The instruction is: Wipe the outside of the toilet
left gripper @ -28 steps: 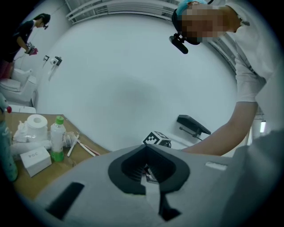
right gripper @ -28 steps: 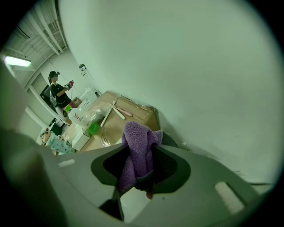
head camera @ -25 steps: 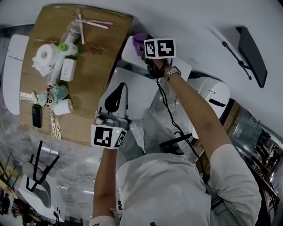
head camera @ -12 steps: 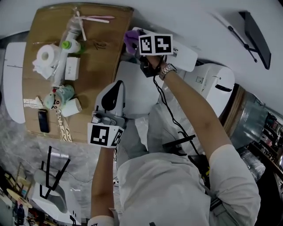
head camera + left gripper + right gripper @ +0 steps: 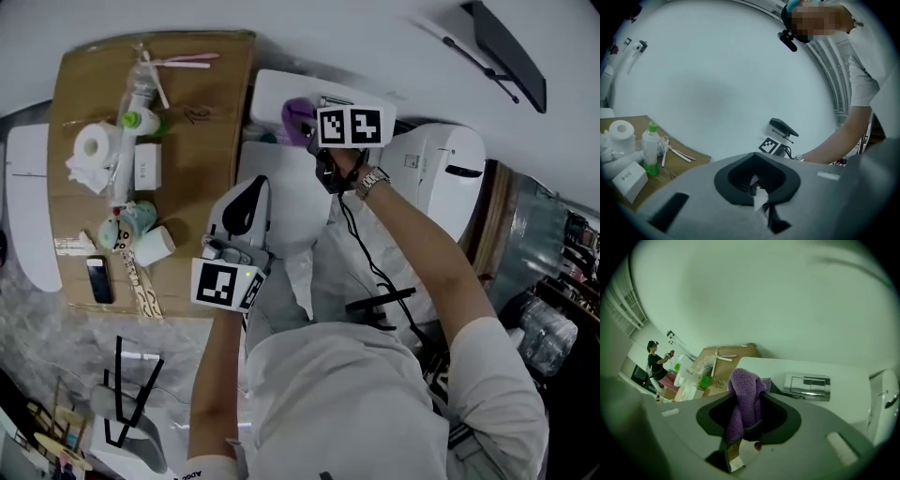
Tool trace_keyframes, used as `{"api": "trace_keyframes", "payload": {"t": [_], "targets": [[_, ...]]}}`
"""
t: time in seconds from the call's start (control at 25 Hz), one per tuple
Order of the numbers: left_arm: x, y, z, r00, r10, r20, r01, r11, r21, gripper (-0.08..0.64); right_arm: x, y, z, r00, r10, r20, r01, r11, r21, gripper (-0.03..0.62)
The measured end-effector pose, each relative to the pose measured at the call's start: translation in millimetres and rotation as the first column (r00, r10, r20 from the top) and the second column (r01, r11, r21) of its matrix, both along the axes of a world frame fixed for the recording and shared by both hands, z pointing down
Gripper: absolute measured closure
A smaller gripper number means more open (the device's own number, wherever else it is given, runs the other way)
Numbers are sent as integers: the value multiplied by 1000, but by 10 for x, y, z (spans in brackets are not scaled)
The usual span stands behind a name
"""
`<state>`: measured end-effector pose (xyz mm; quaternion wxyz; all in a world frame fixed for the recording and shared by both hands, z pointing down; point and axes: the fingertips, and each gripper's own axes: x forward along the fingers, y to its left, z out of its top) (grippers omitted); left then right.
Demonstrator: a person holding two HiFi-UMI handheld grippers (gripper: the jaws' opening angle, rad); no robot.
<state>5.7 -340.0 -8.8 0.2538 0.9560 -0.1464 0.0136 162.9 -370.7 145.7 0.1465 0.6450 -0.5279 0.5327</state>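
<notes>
Head view, cardboard sheet (image 5: 202, 187) beside white toilet (image 5: 295, 187)

Brown cardboard sheet (image 5: 202, 141), on it a paper roll (image 5: 91, 145), green-capped bottle (image 5: 136, 117), white box (image 5: 144, 167), dark phone (image 5: 98, 279)

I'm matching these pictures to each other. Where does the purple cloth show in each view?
Head view: purple cloth, top centre, over the toilet tank, in the right tongs.
Left gripper view: not in it.
Right gripper view: centre, clamped between the tongs.
Shared landmark: the green-capped bottle, in all three views.
</notes>
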Motion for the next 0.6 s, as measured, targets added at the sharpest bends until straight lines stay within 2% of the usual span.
{"api": "trace_keyframes", "payload": {"t": [0.24,0.44,0.6], "targets": [[51,-10,7,1000,21,-5,-21,1000,5,554,166,-29,231,995,92,-33,-93,995,-25,443],[-145,-64,165,1000,-22,17,23,1000,-13,554,109,-270,249,997,77,-30,-77,997,2,443],[-271,-145,284,997,-79,27,79,996,-34,554,53,-485,243,999,30,-40,-29,999,27,443]]}}
